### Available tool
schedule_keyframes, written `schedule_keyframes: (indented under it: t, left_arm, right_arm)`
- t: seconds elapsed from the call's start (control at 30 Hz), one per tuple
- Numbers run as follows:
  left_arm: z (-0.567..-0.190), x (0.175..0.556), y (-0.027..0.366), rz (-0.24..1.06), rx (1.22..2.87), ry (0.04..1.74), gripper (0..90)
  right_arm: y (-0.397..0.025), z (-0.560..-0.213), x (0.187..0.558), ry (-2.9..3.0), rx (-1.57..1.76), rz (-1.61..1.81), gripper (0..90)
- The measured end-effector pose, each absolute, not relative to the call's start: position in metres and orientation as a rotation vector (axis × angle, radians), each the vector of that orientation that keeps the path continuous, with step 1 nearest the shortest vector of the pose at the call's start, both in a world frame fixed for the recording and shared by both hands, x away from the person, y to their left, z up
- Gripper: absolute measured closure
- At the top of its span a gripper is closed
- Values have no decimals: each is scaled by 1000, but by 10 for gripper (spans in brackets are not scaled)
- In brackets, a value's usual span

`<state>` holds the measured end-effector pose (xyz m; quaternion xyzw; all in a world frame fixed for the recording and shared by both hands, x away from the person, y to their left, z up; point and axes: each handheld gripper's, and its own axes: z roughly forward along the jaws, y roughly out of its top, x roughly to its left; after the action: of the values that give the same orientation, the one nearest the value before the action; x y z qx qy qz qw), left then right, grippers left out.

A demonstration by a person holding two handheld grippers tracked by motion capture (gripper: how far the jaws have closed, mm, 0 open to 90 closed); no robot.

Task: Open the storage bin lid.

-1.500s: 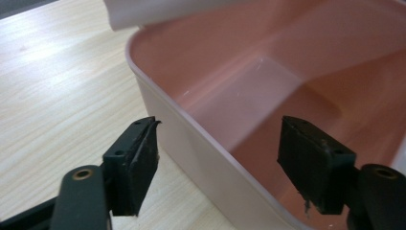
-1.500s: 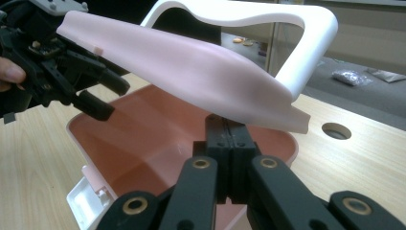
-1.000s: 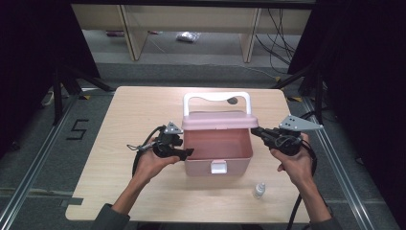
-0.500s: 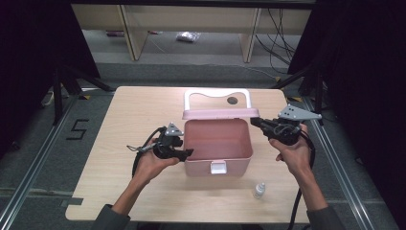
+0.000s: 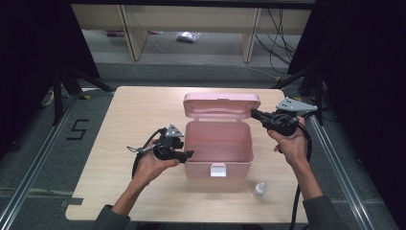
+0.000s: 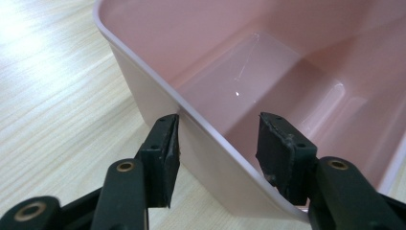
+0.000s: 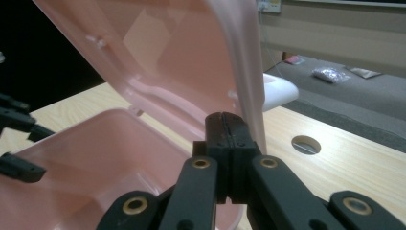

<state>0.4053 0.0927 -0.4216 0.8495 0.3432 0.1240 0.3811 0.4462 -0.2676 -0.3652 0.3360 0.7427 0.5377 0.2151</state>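
Pink box [image 5: 218, 148] at frame centre, lid [image 5: 221, 105] raised by the closed right gripper [image 5: 253, 114]; wall straddled by the open left gripper [image 5: 190, 154]; filling not begun

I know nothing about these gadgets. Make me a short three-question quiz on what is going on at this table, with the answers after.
1. True or false: the lid of the pink box is raised.
2. How do the jaws of the left gripper stand relative to the box's side wall?
A. Both outside it
B. One on each side of it, with a gap
C. Both inside it
3. Fill in: a small white ______ stands on the table in front of the box, nearer the right hand.

Key
1. True. The right gripper, its jaws together, is against the lid's edge.
2. B
3. bottle
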Motion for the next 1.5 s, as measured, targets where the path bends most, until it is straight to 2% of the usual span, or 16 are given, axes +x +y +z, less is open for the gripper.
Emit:
schedule_keyframes:
  t: [0.8, 1.5]
  left_arm:
    - [-423, 404, 93, 304, 2154, 878, 491]
    - [-424, 404, 94, 275, 2128, 908, 487]
  right_arm:
    - [-257, -390, 492, 2081, 1036, 1398, 900]
    - [-249, -404, 505, 2085, 1138, 1367, 893]
